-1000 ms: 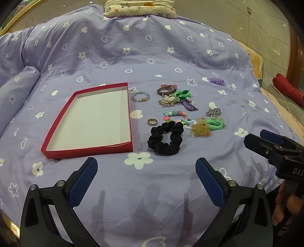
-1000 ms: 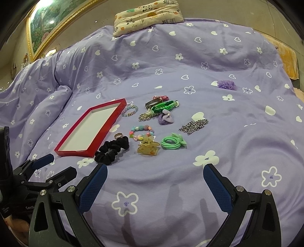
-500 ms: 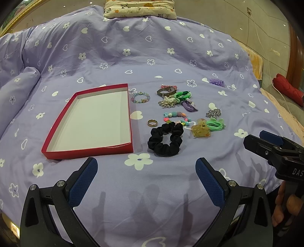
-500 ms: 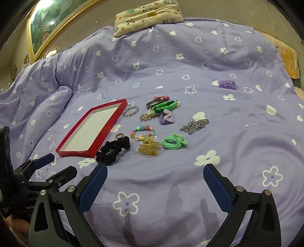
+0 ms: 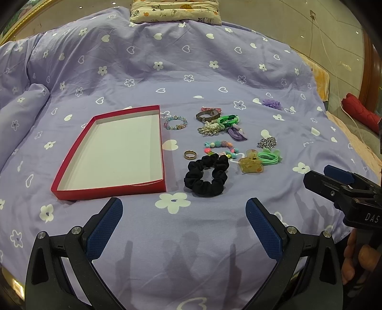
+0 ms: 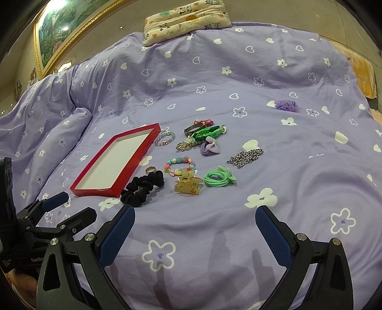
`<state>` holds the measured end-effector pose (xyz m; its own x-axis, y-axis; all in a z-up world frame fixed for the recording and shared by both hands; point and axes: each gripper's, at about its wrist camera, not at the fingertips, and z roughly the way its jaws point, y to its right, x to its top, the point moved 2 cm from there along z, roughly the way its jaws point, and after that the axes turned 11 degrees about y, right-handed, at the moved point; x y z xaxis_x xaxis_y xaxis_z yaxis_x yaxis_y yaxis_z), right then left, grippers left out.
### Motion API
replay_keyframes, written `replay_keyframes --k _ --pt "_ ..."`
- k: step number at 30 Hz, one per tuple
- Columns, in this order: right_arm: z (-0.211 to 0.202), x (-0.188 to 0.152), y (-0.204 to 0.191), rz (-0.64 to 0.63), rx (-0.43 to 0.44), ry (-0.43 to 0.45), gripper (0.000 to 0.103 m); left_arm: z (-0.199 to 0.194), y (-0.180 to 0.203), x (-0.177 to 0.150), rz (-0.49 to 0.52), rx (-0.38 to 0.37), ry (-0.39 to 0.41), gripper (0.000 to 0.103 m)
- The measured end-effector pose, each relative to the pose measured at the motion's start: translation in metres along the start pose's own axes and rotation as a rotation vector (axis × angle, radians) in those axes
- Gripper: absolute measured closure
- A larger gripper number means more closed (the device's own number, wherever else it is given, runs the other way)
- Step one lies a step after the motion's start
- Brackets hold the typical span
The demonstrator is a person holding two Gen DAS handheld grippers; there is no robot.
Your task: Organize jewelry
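Left gripper (image 5: 183, 214) hovers above purple bedspread (image 5: 167, 66), jaws spread wide, nothing between. Right gripper (image 6: 194, 223) likewise gaping, empty, over near edge of bed. Red tray (image 5: 114, 152) sits left of jewelry, white inside, bare. Black scrunchie (image 5: 206, 175) just right of tray's near corner; gold ring (image 5: 190, 154) beside it (apart from tray wall). Amber hair claw (image 6: 188, 184), green hair ties (image 6: 218, 178), silver chain (image 6: 244, 156) spread rightward. Beaded bracelet (image 5: 175, 122) near tray's far corner. Patterned pillow (image 6: 187, 20) at far end.
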<state>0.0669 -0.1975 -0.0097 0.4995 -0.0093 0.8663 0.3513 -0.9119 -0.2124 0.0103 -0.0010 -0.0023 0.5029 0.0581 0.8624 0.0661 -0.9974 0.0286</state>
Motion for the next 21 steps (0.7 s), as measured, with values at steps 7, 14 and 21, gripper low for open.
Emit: replay_keyframes --k 7,14,21 --pt "0.002 -0.002 0.000 0.006 0.006 -0.008 0.001 0.007 -0.001 0.000 -0.032 -0.040 -0.028 0.000" --pt "0.012 0.003 0.004 -0.002 0.039 -0.029 0.003 0.019 -0.001 0.006 -0.036 -0.097 -0.046 0.001" --pt "0.034 0.005 0.008 0.000 0.057 -0.082 0.011 0.041 0.003 0.010 -0.020 -0.130 -0.092 0.007"
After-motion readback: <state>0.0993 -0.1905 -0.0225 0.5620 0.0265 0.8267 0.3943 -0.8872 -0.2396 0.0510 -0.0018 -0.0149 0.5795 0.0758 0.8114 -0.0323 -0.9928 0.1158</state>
